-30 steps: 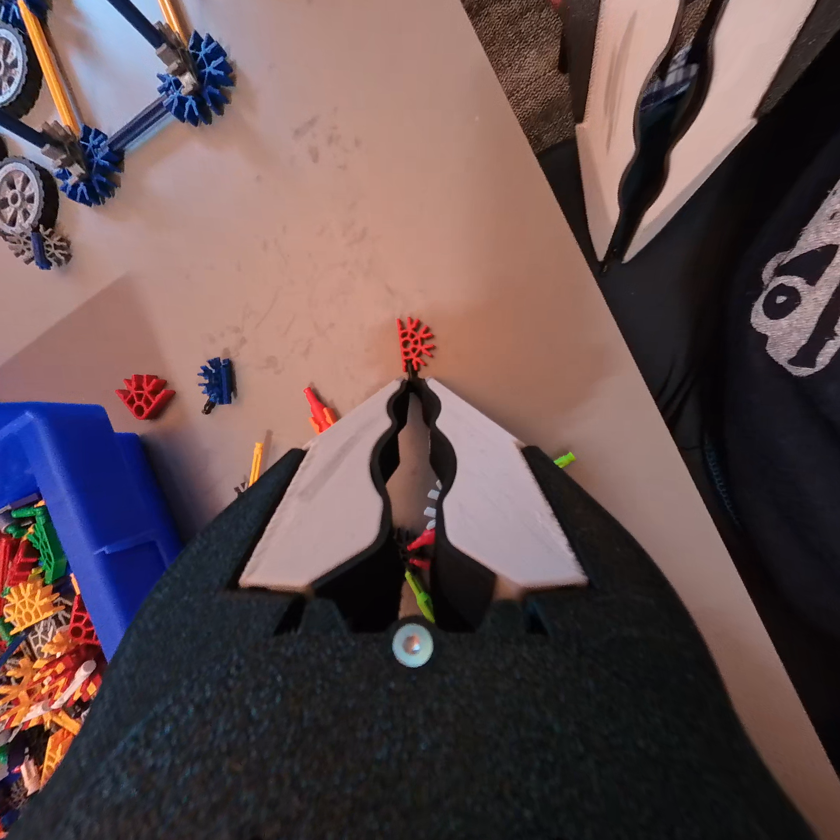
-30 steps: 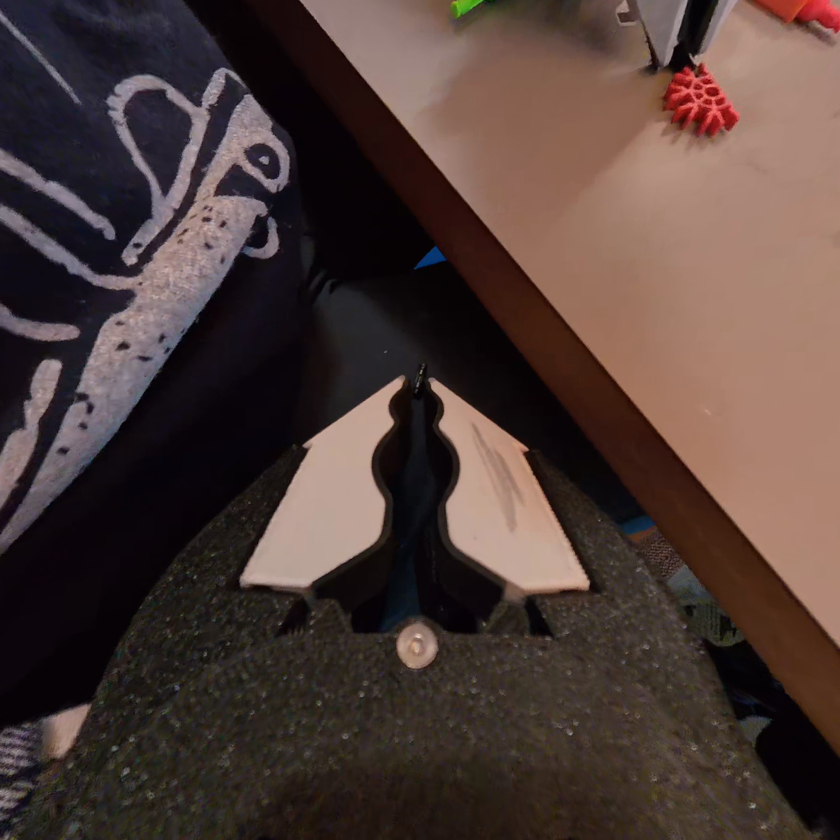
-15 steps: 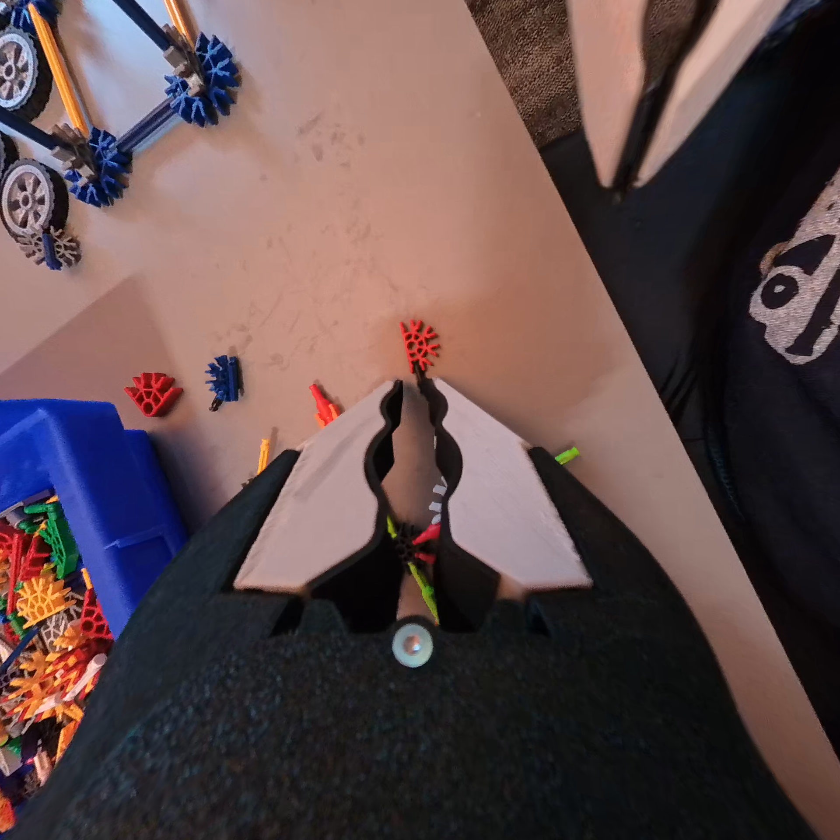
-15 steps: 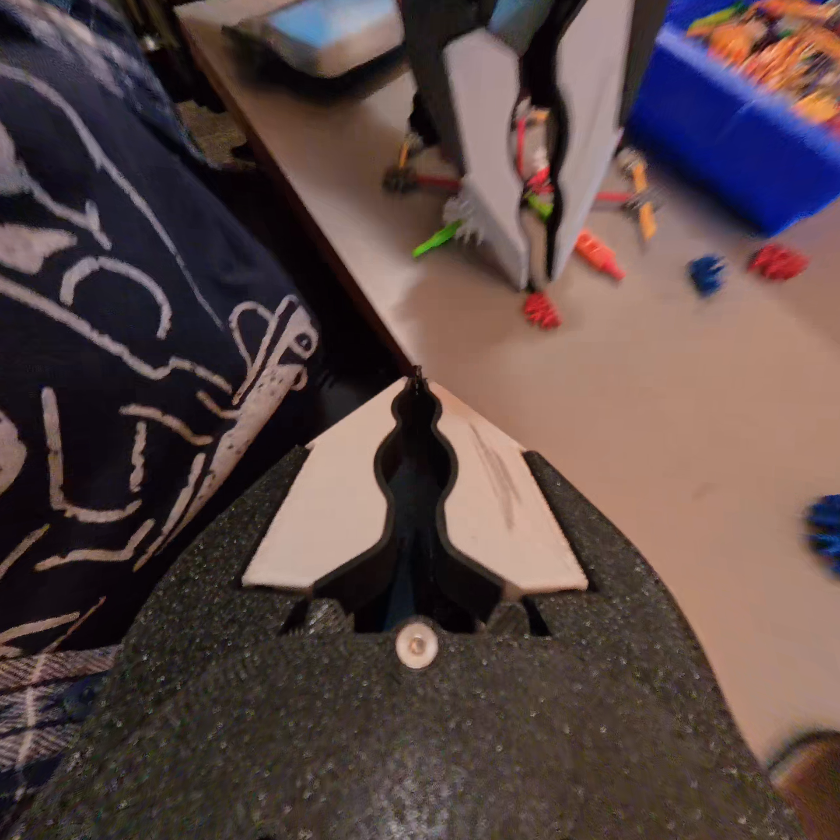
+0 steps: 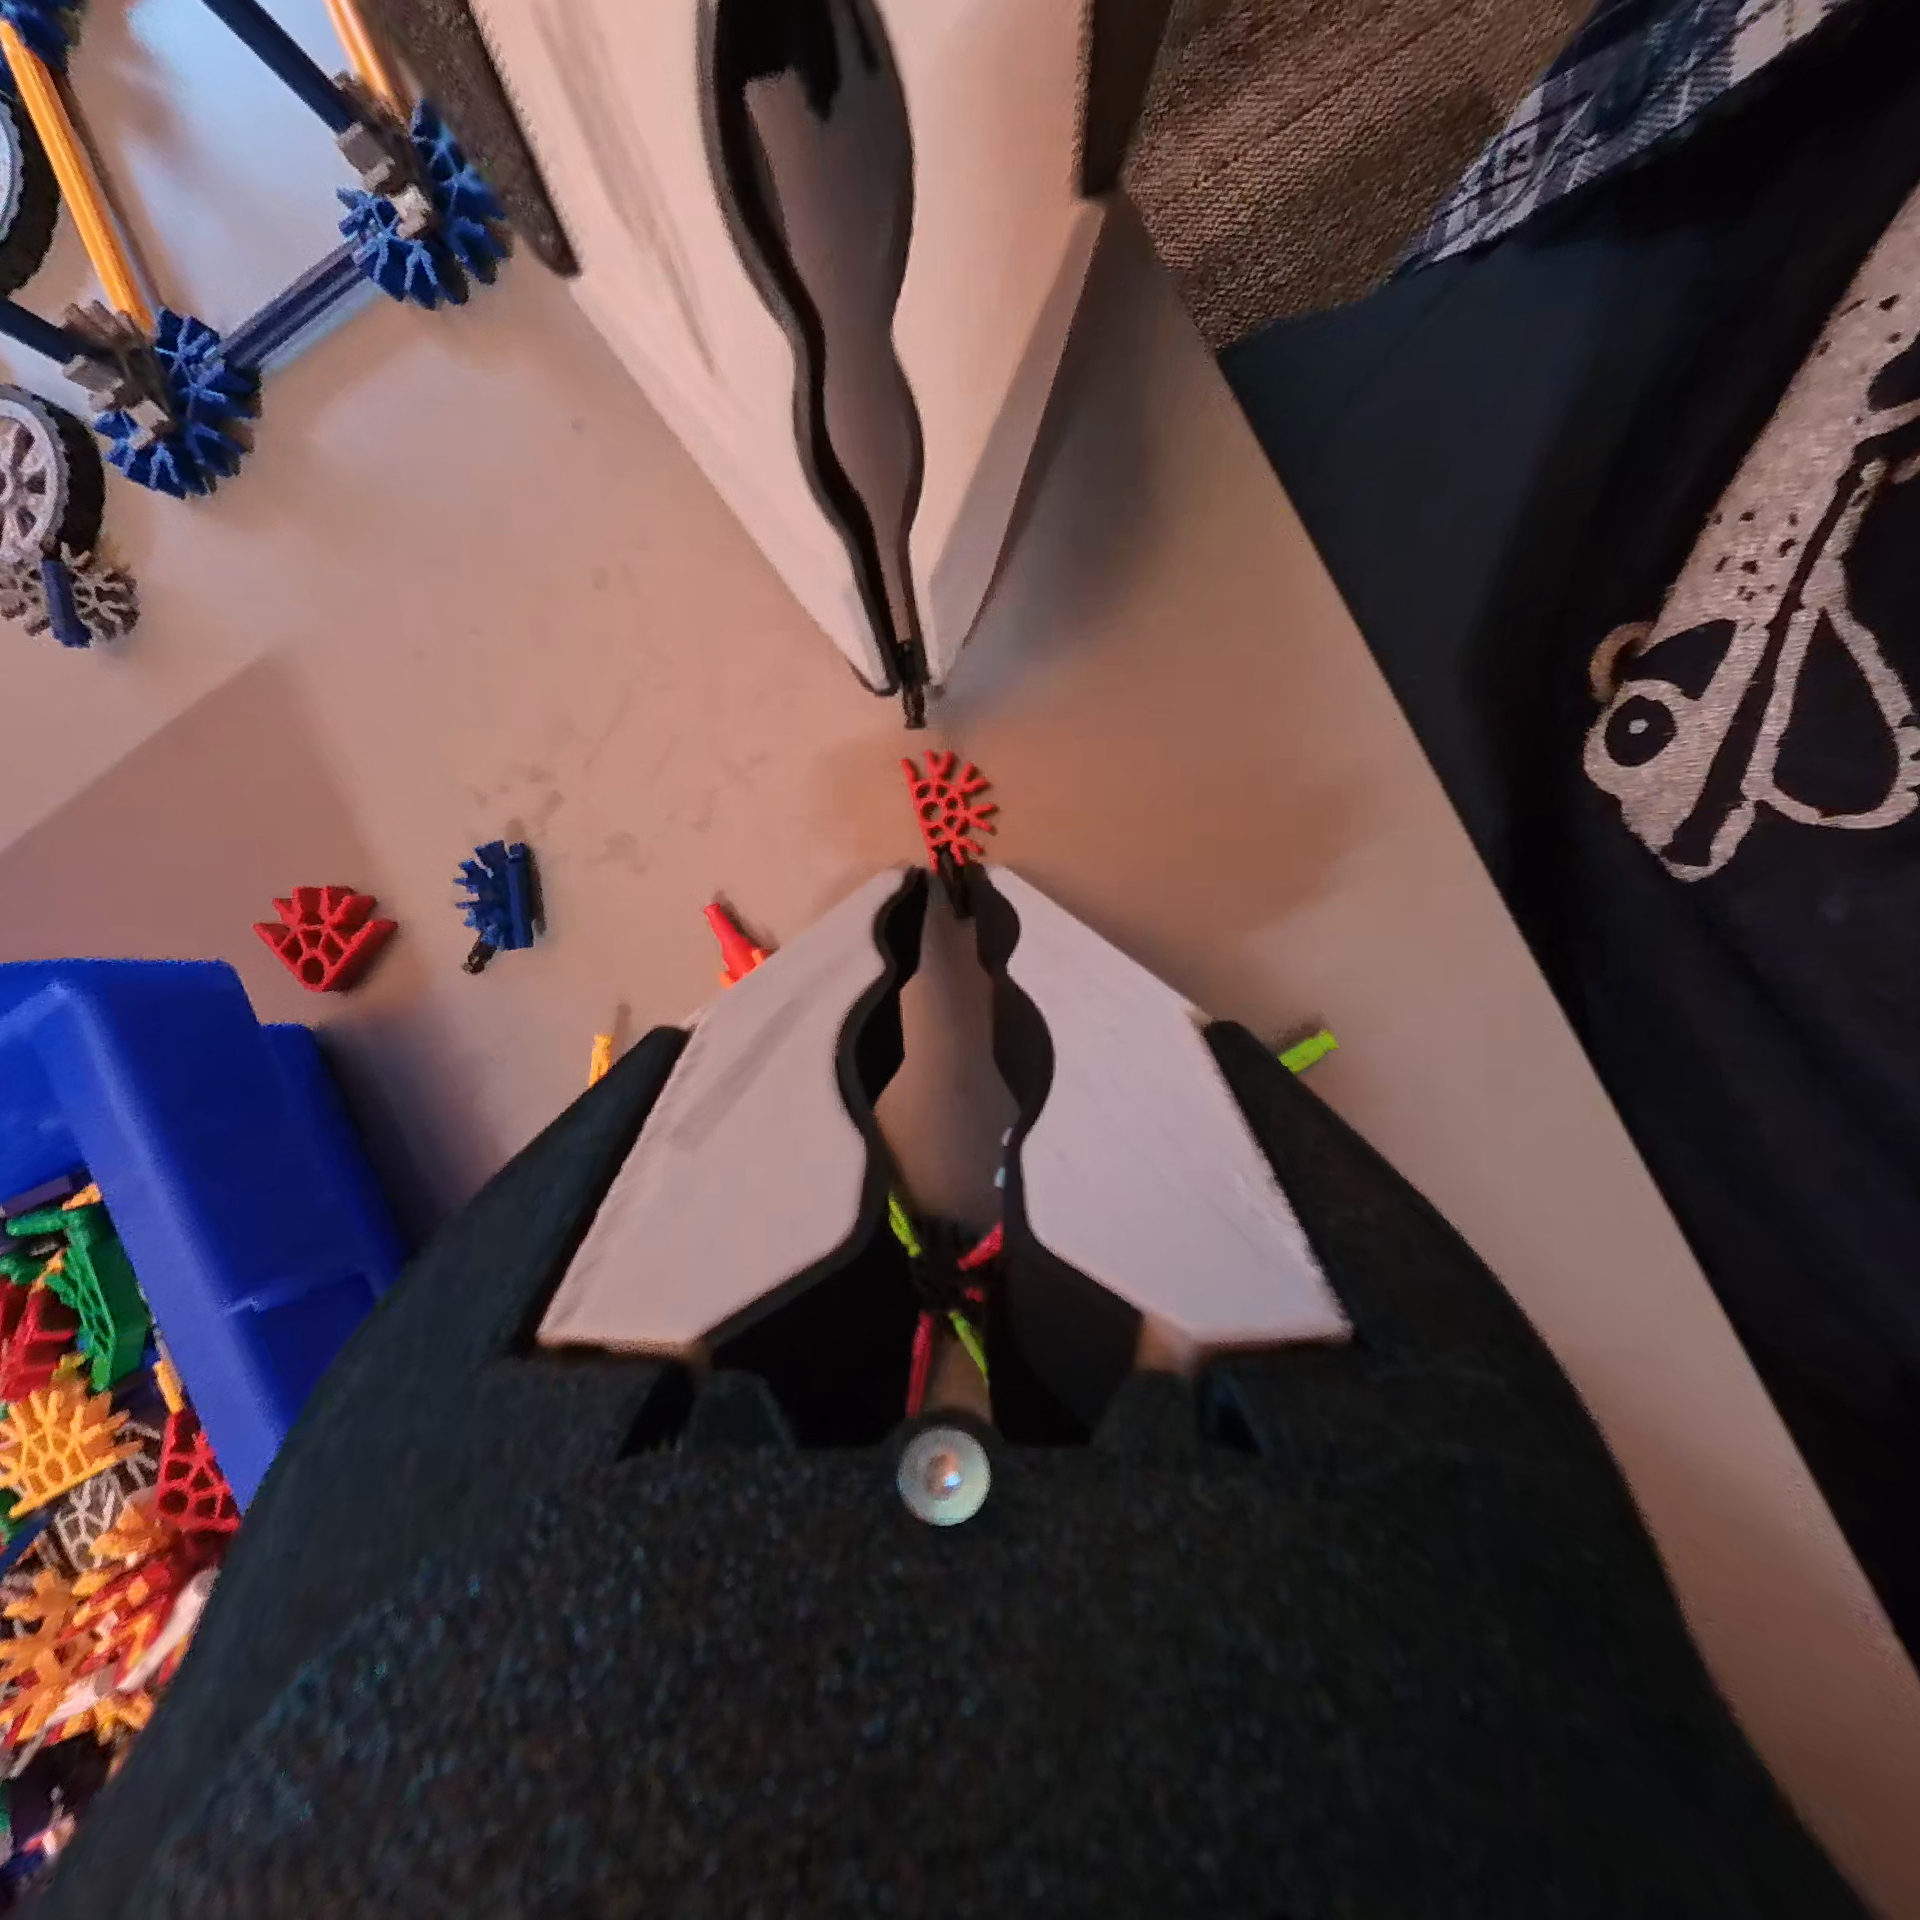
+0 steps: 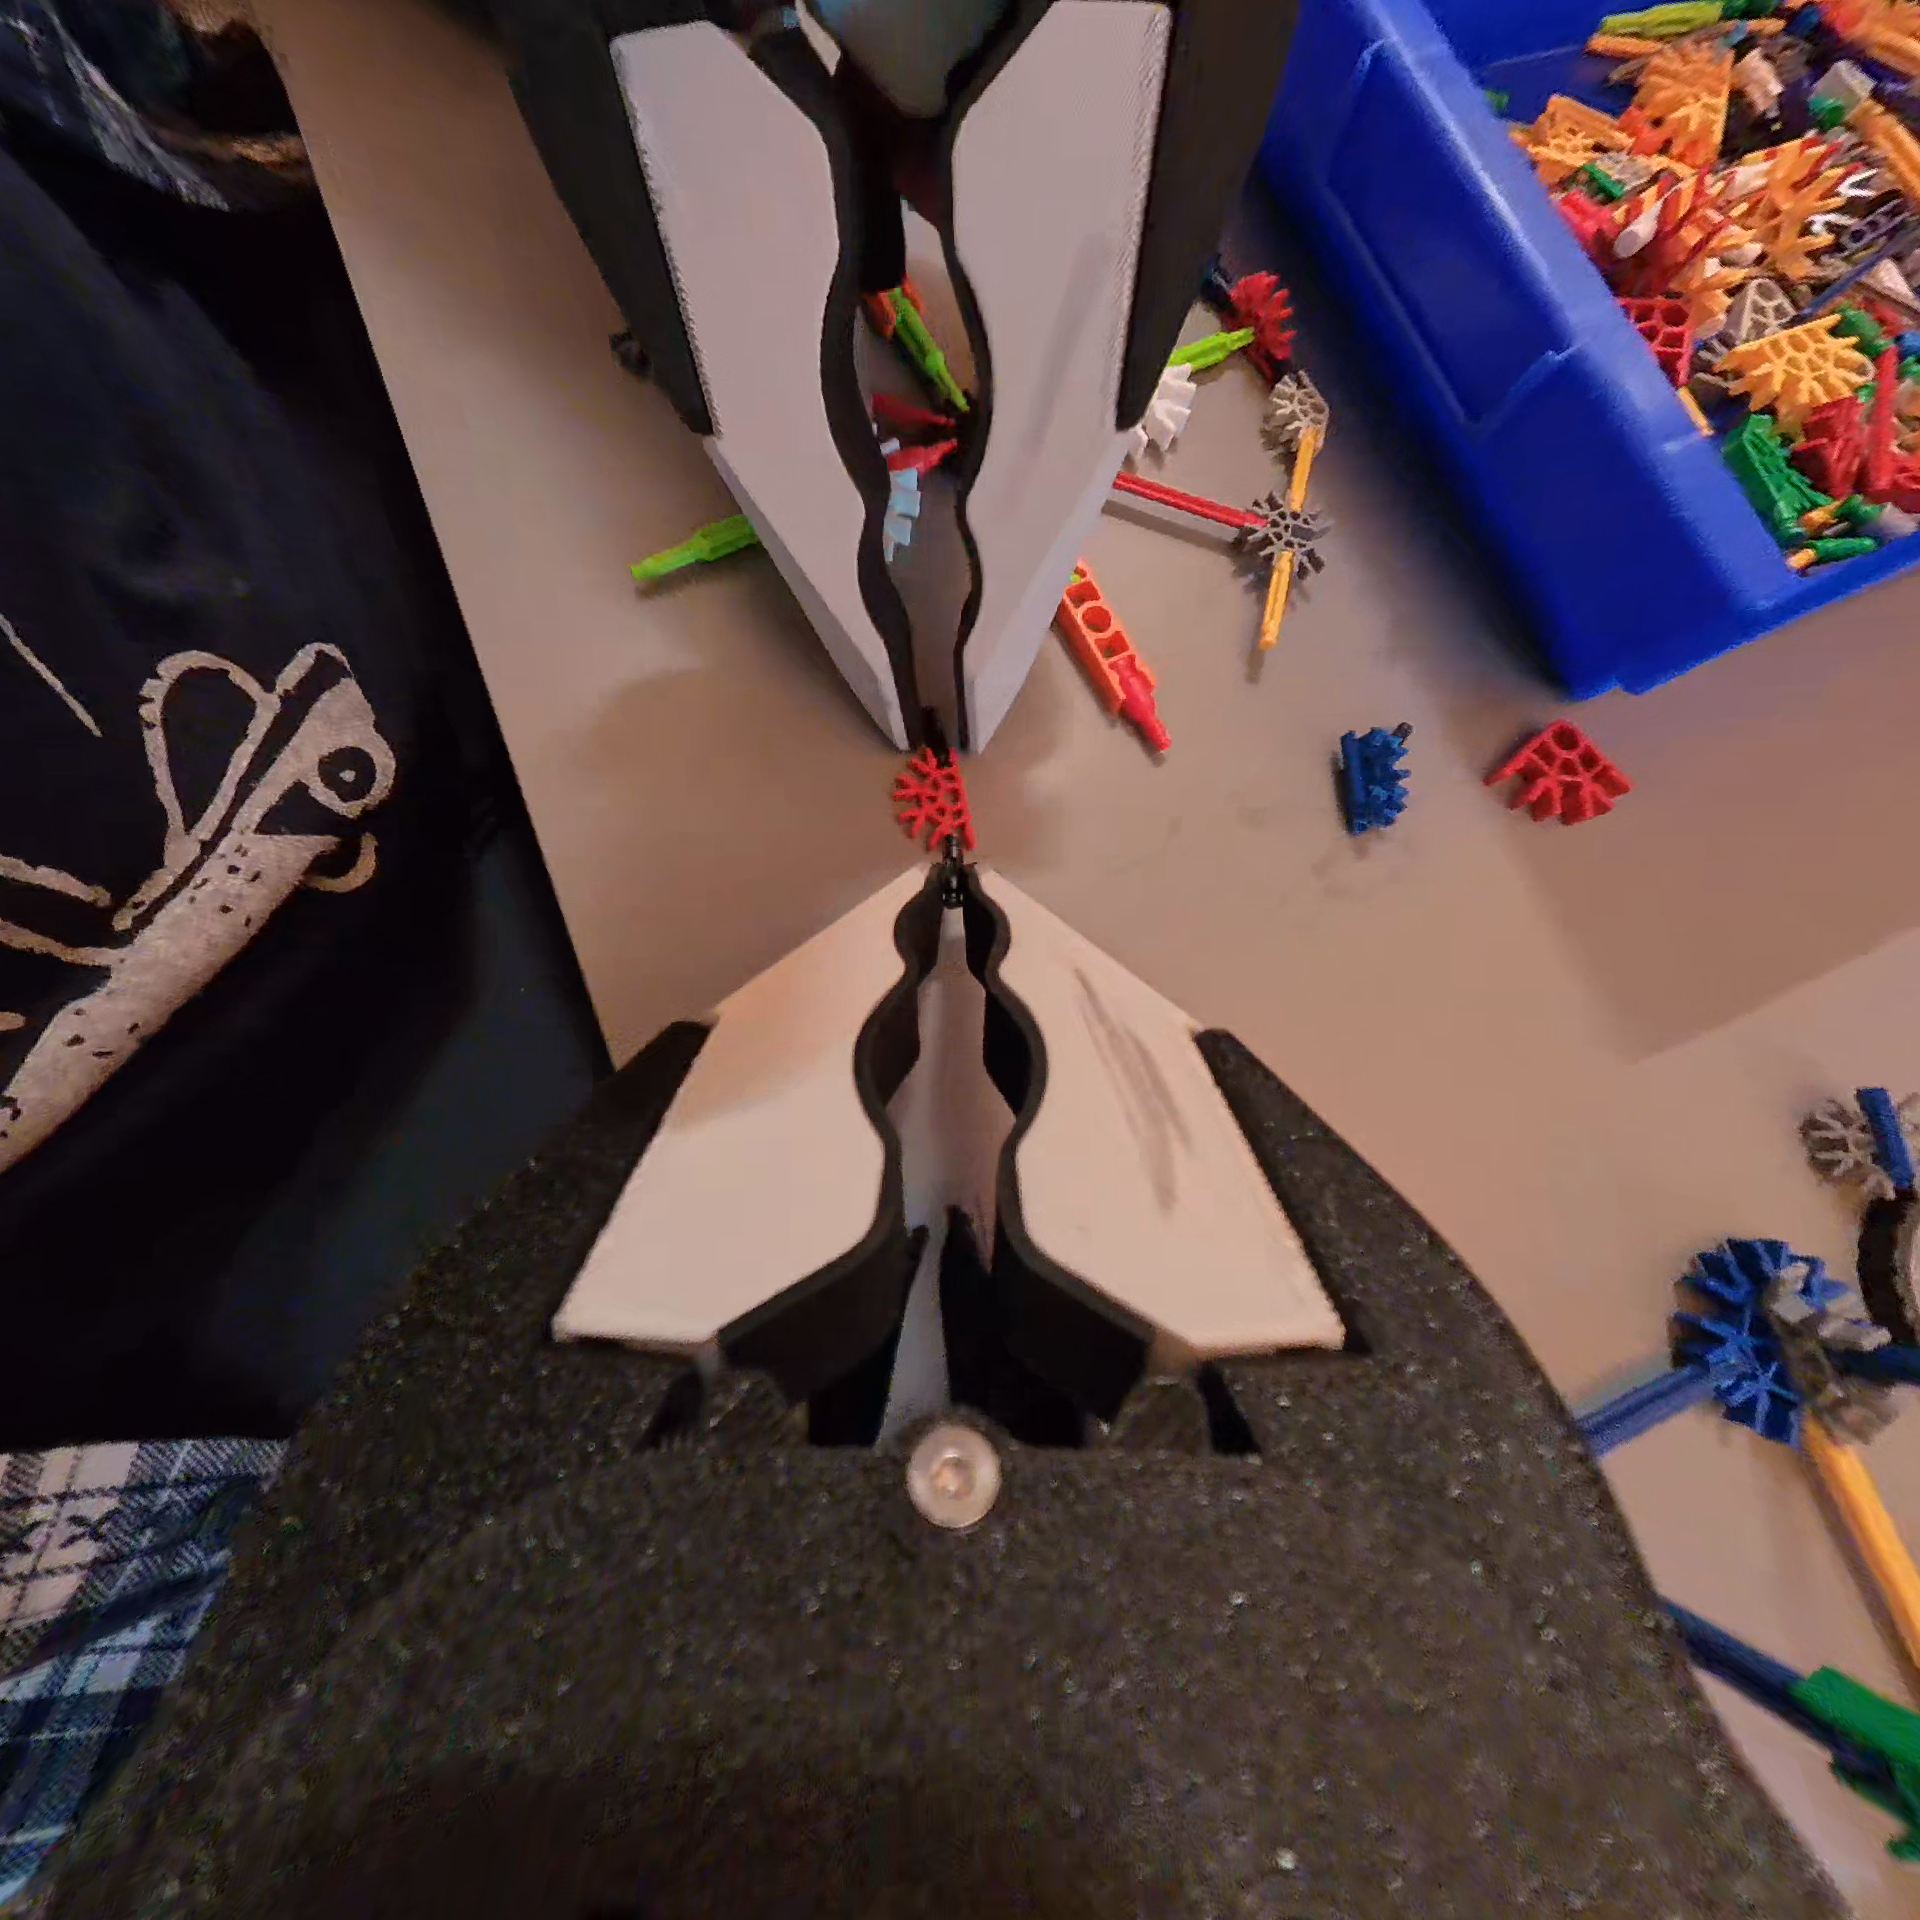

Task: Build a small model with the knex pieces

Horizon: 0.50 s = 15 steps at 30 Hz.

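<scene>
Connector [image 5: 945,810], red and snowflake-shaped, lies flat on the beige desk [image 5: 540,665] near its right edge, right between the 2 grippers that point at each other tip to tip. The left gripper [image 5: 940,883] has its jaws slightly parted at the tips, with a short black rod [image 5: 957,891] standing between them and reaching the red connector; whether they grip it I cannot tell. The right gripper [image 6: 951,878] comes from the far side with its jaws pressed together on another small black rod [image 6: 950,871], whose end sits just beside the connector. To the left lie a blue connector [image 5: 501,896] and a red fan-shaped piece [image 5: 324,935], well apart from the grippers. A blue bin [image 5: 197,1132] heaped with coloured pieces stands at the near left, and a wheeled frame [image 5: 166,384] of blue and yellow rods sits at the far left. A person in a dark printed shirt [image 5: 1704,644] stands at the desk's right edge.
</scene>
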{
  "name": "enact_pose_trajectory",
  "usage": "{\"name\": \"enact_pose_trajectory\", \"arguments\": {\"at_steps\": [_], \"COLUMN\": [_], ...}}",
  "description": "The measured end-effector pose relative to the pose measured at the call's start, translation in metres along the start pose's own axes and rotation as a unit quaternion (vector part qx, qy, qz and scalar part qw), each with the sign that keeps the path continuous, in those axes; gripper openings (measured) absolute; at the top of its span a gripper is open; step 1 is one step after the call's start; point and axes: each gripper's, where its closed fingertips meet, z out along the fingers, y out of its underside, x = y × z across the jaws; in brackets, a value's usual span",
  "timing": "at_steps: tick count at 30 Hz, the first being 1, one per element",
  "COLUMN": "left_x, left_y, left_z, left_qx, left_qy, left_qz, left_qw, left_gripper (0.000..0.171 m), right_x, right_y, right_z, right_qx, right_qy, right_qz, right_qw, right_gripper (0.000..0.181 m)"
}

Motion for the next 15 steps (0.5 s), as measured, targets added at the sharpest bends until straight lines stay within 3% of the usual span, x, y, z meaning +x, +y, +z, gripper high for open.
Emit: {"name": "enact_pose_trajectory", "arguments": {"at_steps": [15], "left_x": [0.0004], "left_y": [-0.0062], "left_z": [0.0031], "left_qx": [0.004], "left_qy": [0.015], "left_qz": [0.012], "left_qw": [1.000], "left_gripper": [0.005], "right_x": [-0.0016], "right_y": [0.0079], "right_z": [0.0080], "right_qx": [-0.011], "right_qy": [-0.025], "right_qz": [-0.010], "right_qw": [1.000], "right_gripper": [0.003]}}
